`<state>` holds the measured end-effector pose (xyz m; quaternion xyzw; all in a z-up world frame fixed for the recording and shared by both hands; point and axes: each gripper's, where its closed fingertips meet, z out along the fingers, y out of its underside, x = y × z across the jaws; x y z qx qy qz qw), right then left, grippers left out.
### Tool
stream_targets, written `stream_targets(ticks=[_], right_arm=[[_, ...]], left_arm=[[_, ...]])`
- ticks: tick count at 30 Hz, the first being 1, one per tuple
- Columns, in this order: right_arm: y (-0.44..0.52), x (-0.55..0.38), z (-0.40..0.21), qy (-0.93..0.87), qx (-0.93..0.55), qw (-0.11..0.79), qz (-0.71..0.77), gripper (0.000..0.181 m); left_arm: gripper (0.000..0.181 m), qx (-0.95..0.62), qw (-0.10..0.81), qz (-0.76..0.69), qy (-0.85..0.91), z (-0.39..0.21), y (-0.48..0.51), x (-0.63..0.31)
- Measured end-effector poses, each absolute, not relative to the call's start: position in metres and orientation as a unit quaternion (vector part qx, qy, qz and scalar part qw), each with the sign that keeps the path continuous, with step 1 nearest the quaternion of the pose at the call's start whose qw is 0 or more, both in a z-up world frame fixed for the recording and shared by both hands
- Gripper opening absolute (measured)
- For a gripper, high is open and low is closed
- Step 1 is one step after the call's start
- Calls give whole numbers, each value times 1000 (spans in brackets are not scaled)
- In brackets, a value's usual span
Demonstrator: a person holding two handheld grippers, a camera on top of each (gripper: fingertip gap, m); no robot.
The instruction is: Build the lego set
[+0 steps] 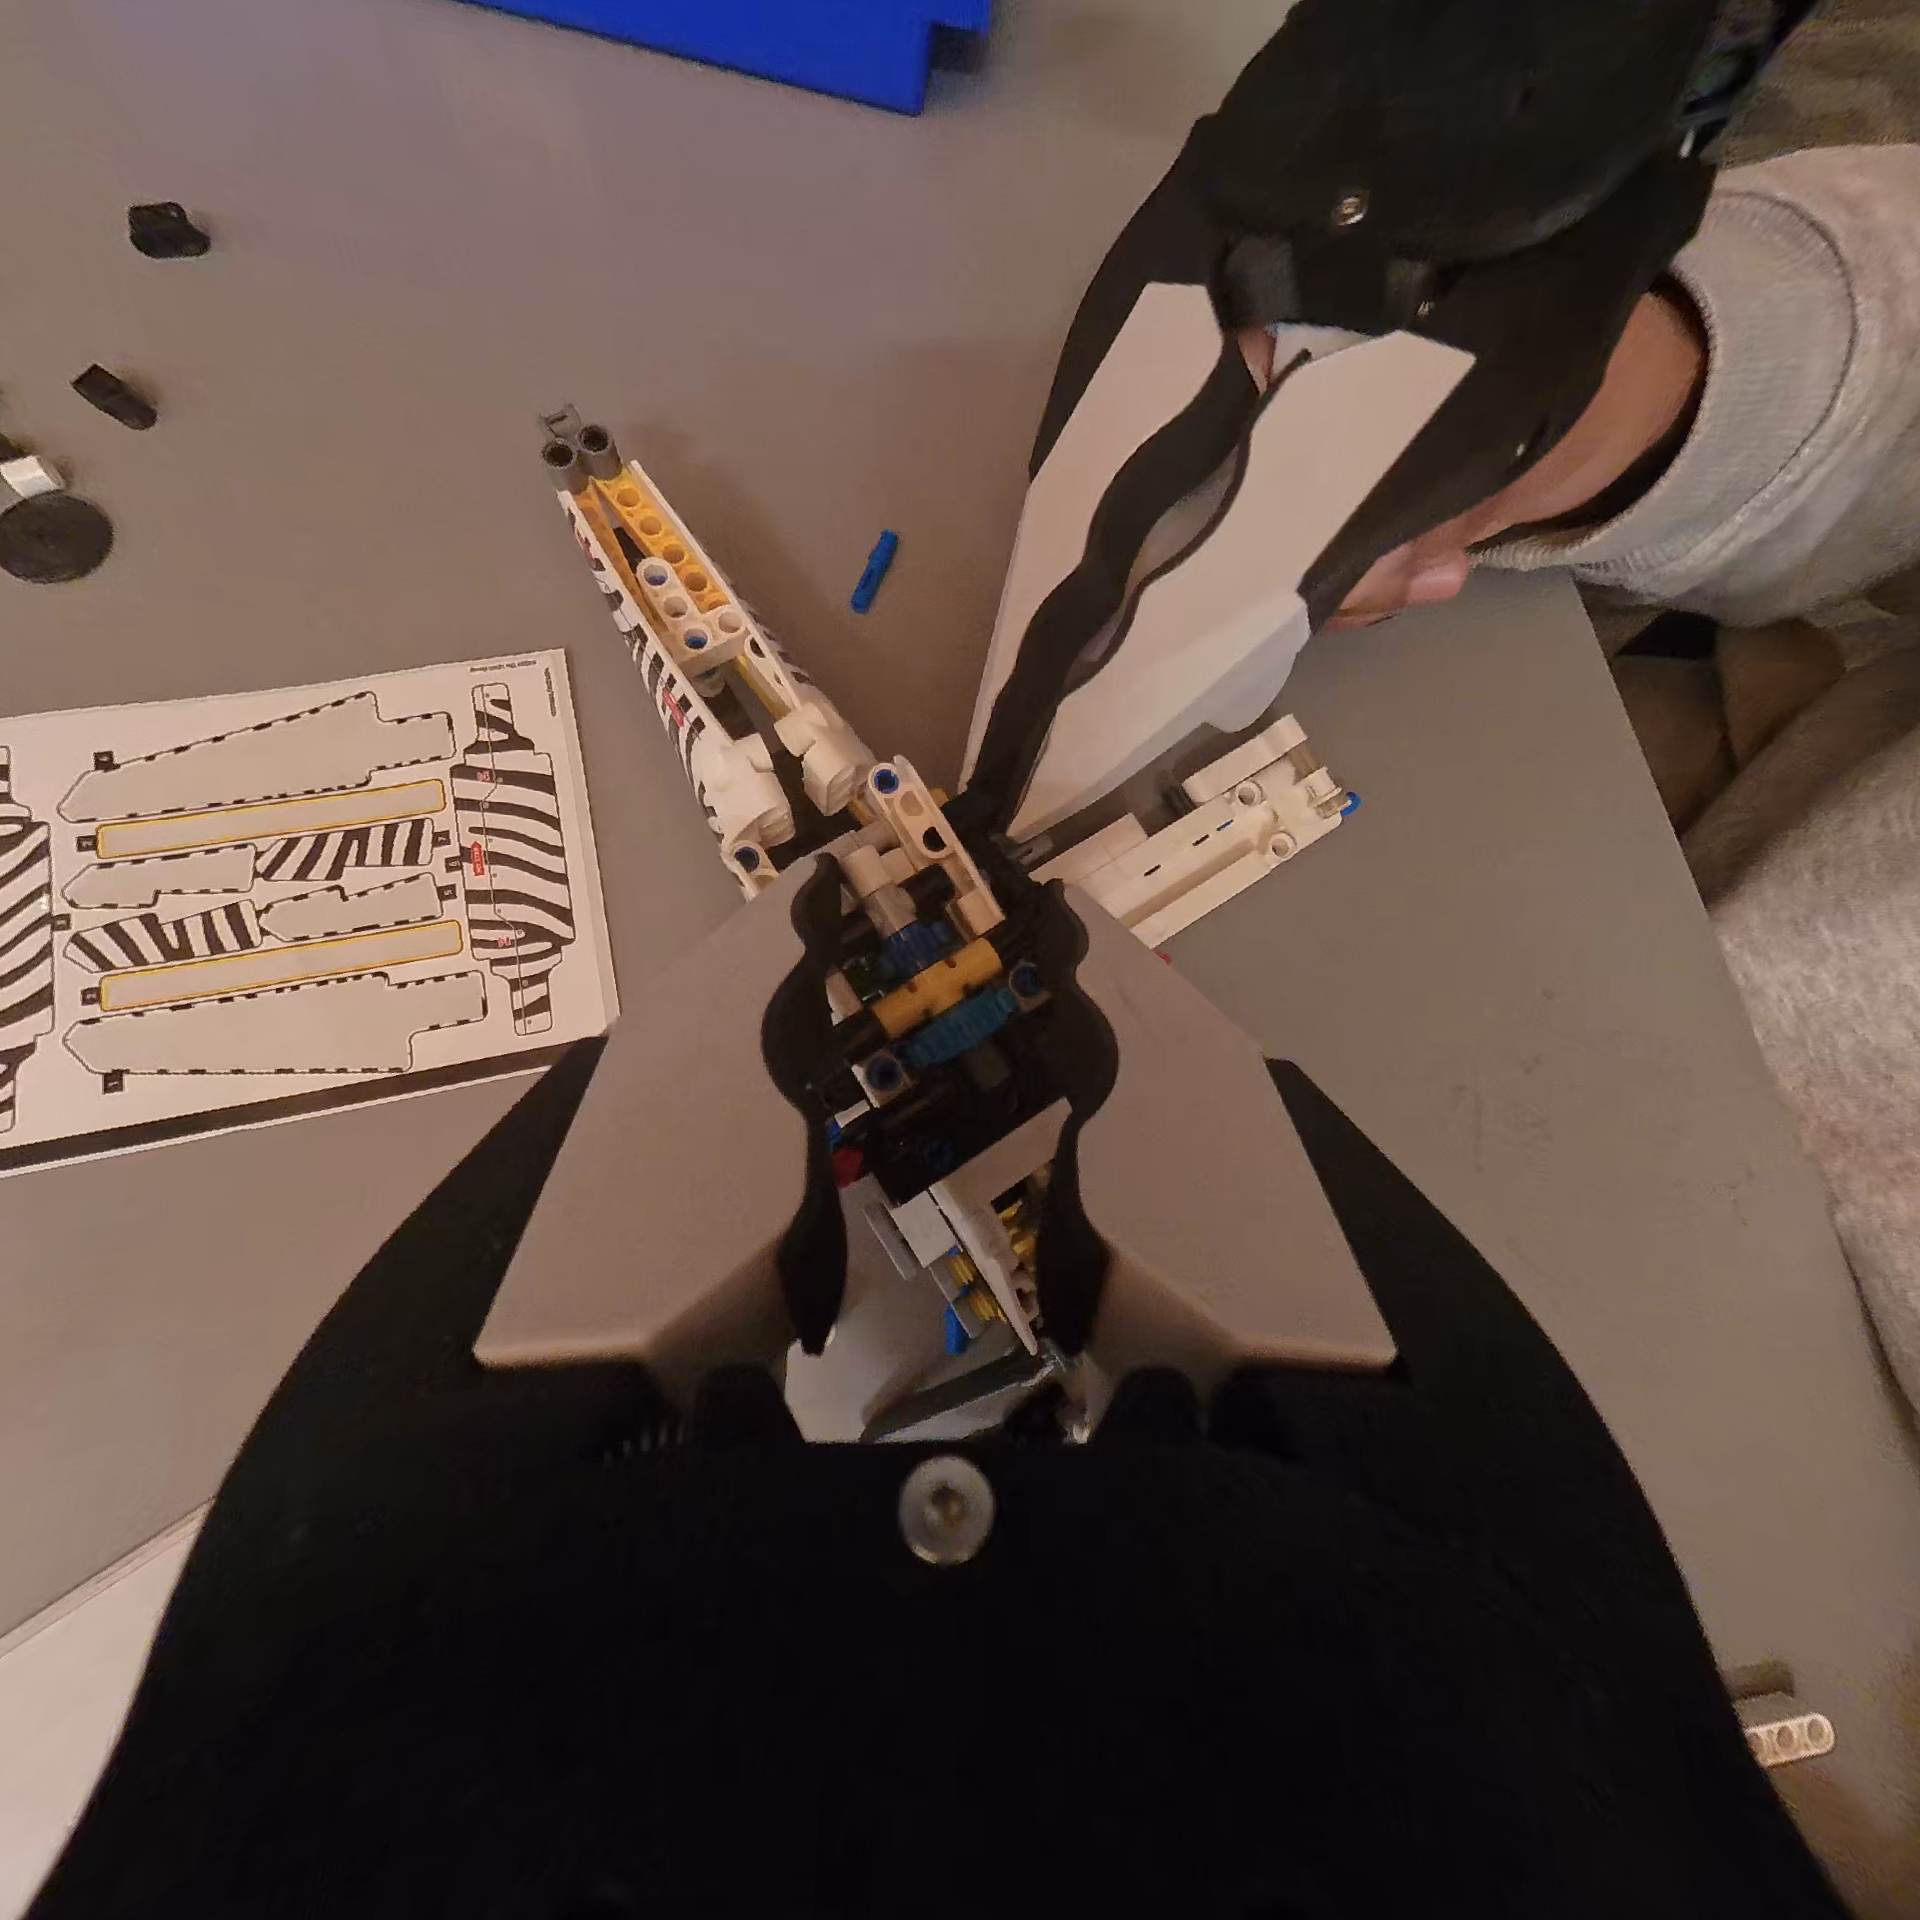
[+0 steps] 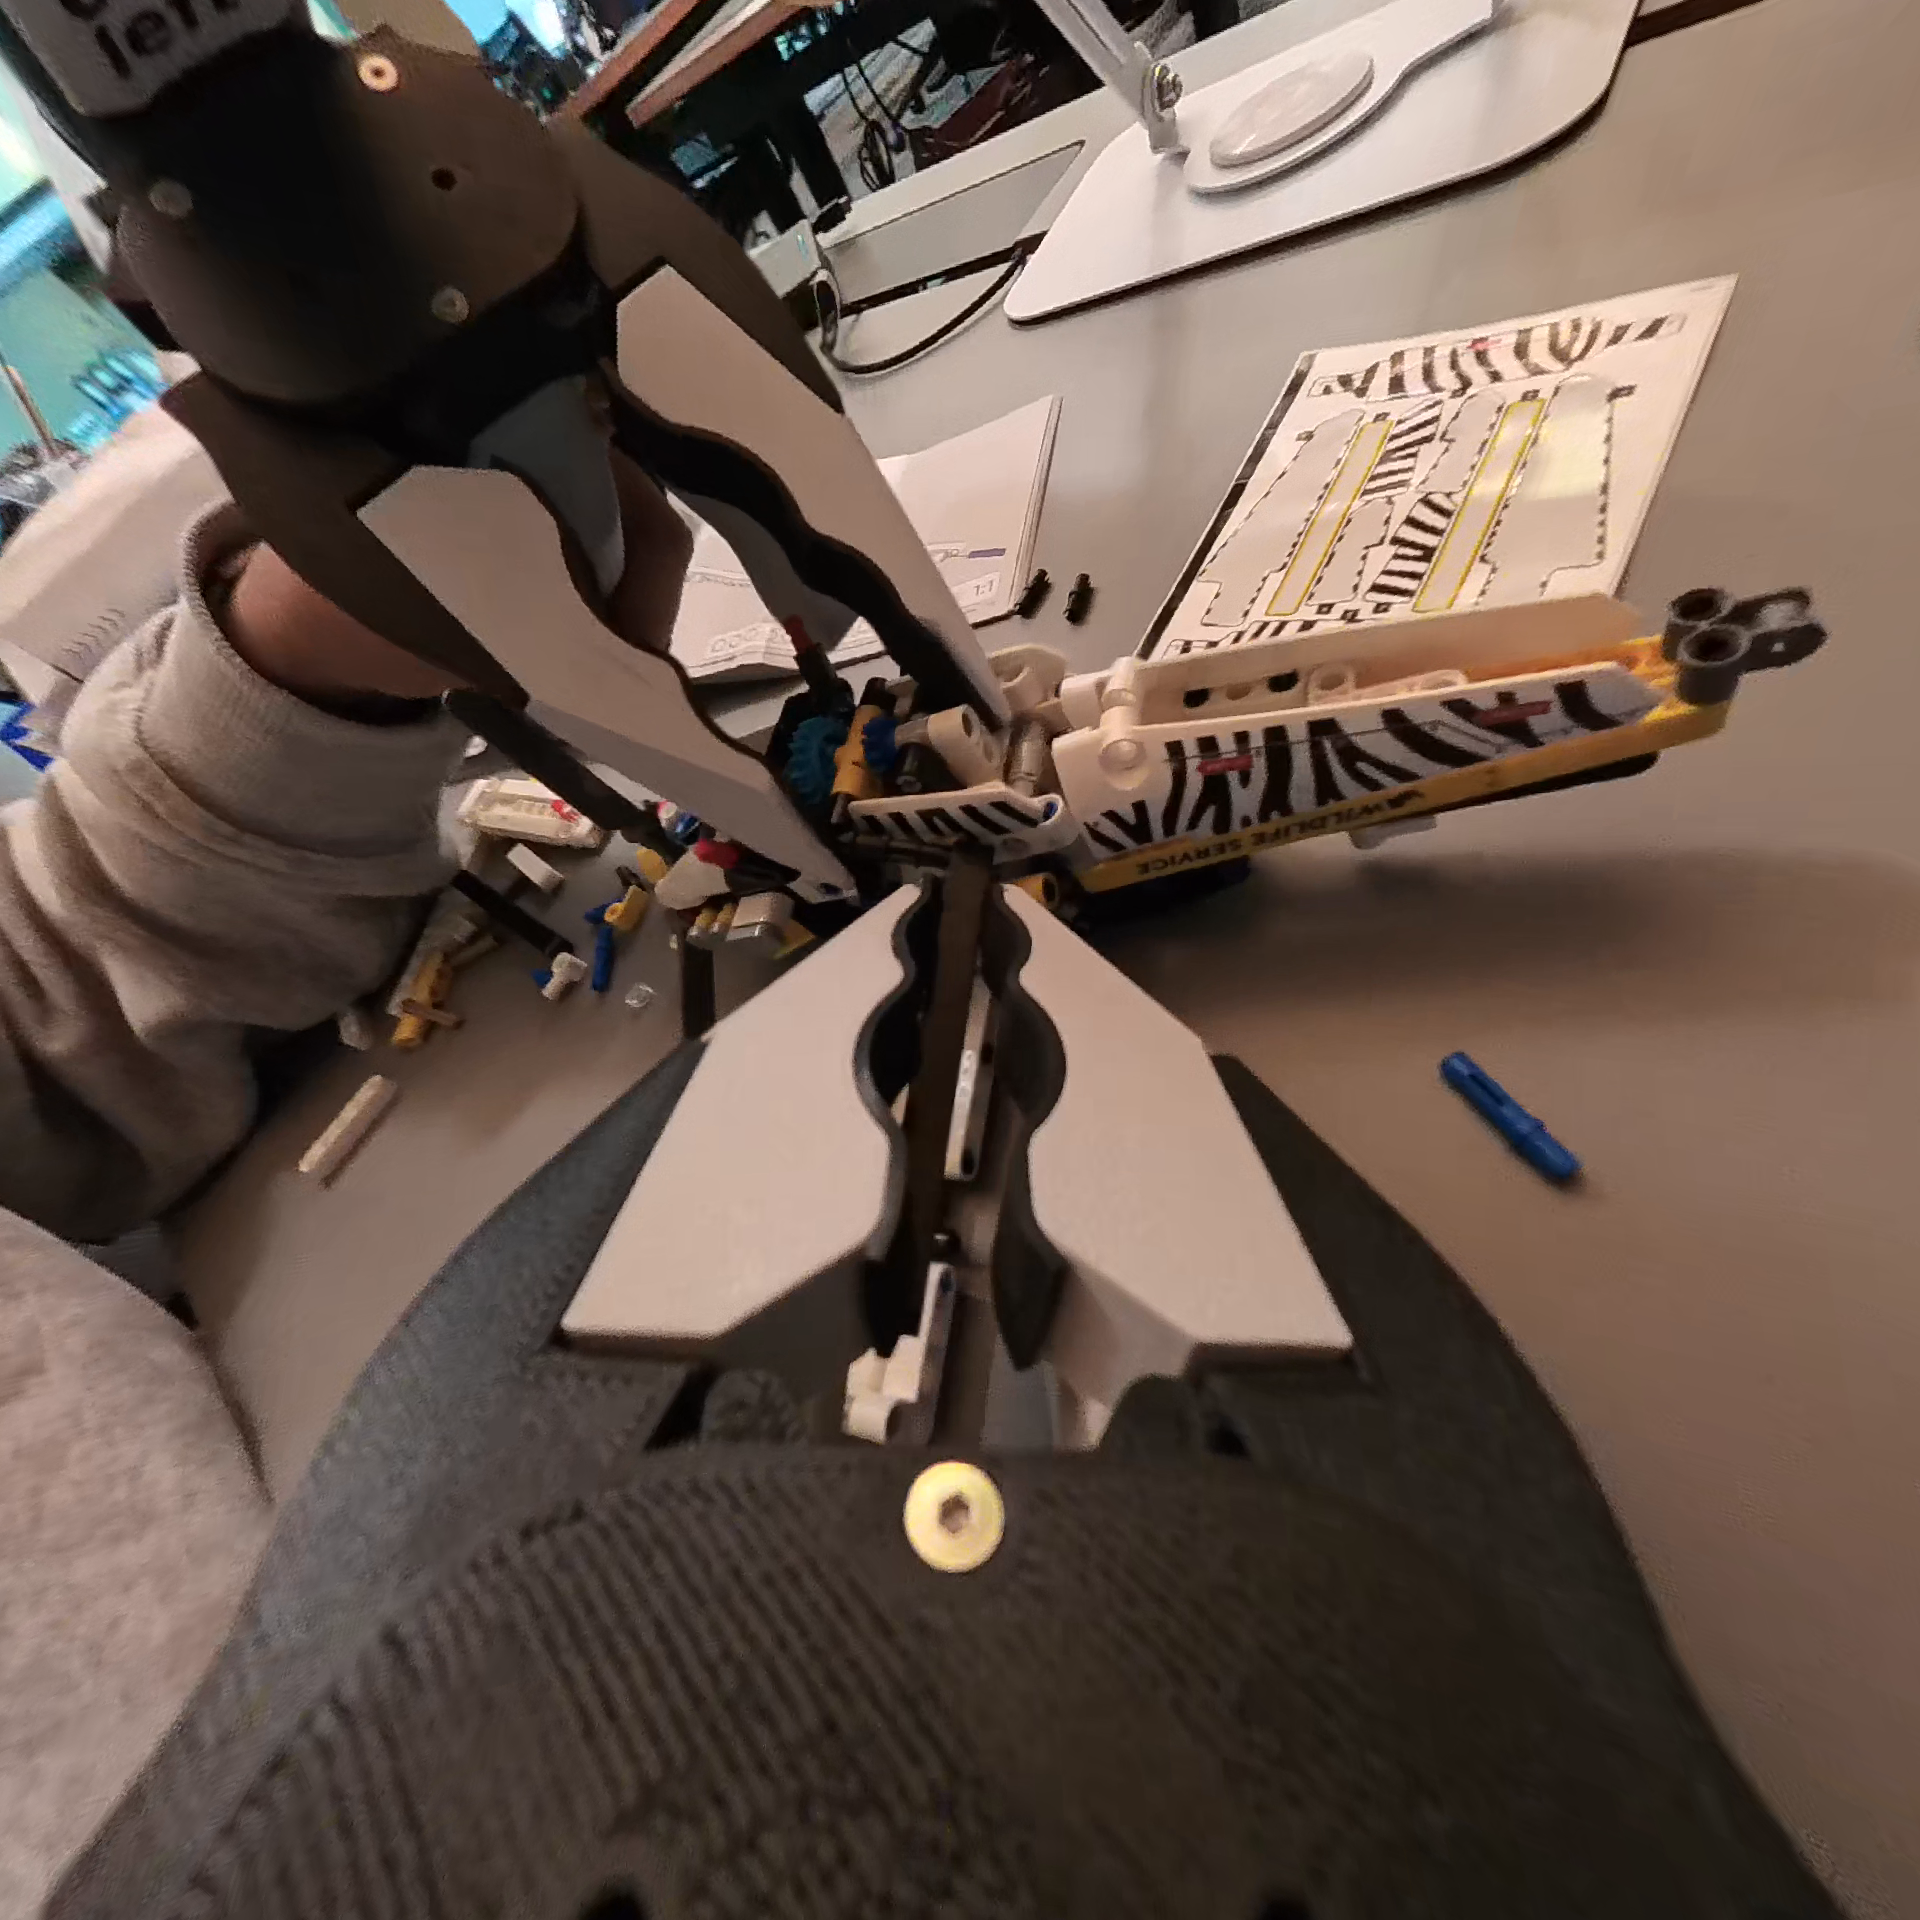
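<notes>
On the grey table [image 1: 1455,1039] the half-built lego model [image 2: 1299,769] lies on its side, its long striped tail boom stretching away from me, so the open gear section sits up where both tools can reach it. Just beyond it lies the sticker sheet [image 1: 281,883], flat and close by, I judge for decorating later panels.

My left gripper [image 1: 940,997] is clenched on the middle of the model, fingers [image 1: 810,1039] pressing either side of the yellow and blue gear cluster; I hold it there to steady the whole build against any push. My right gripper [image 2: 961,1029] is clamped on a slim black-and-white beam assembly [image 2: 951,1122] that runs the length of its fingers [image 2: 1132,1143], the far end aimed at the joint under the model's striped side panel. From the left wrist view the right tips meet the model right beside my left ones, so I judge I am seating this piece.

Loose bricks [image 2: 582,925] lie scattered behind the left hand's sleeve, well apart from the work. Smallest, a blue pin [image 2: 1512,1117] lies alone on the table near the right gripper, within easy reach.
</notes>
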<state>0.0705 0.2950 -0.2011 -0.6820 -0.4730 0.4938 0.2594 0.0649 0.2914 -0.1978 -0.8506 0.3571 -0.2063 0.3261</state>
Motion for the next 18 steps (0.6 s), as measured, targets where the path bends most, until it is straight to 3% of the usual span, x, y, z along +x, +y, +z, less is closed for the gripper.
stream_targets(ticks=[6,14,18], right_arm=[[297,70,-202,-501,-673,308,448,7],[303,74,-198,-428,-686,217,548,6],[301,74,-197,-443,-681,238,533,7]], left_arm=[[37,-853,327,-200,355,-198,292,65],[37,-854,332,-184,355,-198,294,68],[37,-855,327,-189,356,-198,292,68]])
